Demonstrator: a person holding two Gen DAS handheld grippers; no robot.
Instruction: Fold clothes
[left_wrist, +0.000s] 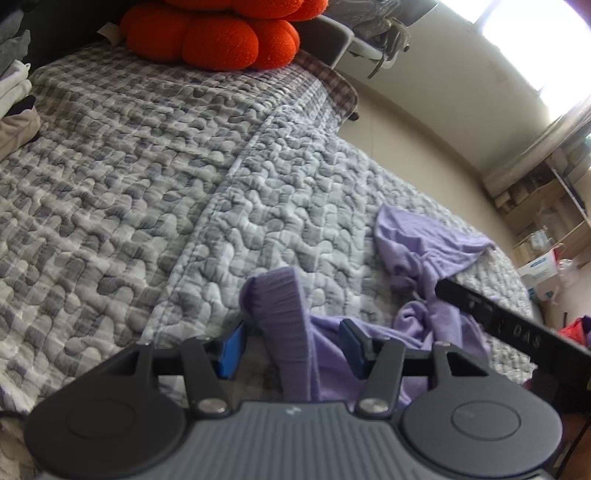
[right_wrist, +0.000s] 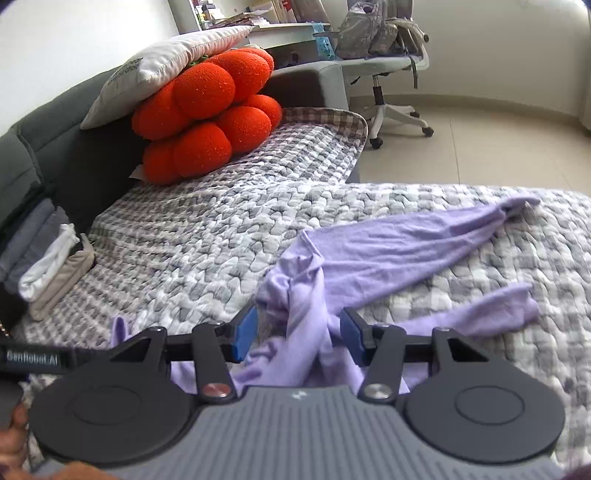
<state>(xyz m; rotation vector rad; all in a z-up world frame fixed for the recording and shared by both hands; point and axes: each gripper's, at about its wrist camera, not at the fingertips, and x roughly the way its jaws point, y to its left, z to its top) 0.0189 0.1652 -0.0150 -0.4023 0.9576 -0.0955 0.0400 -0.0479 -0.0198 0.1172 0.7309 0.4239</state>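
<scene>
With both jaws apart over the crumpled top (right_wrist: 388, 247), nothing's gripped.
Left gripper (left_wrist: 291, 347) straddles the ribbed hem (left_wrist: 277, 306); right gripper (right_wrist: 299, 336) a bunched fold. Pinch single layers, spread flat on the bed (right_wrist: 207, 236).

Each camera sits just behind its own claw, looking forward and steeply down, close over the bed (left_wrist: 147, 177). Both views share the lilac garment (right_wrist: 388, 251) lying between and ahead of the claw tips, and the red cushion (right_wrist: 207, 118) far beyond them.
</scene>
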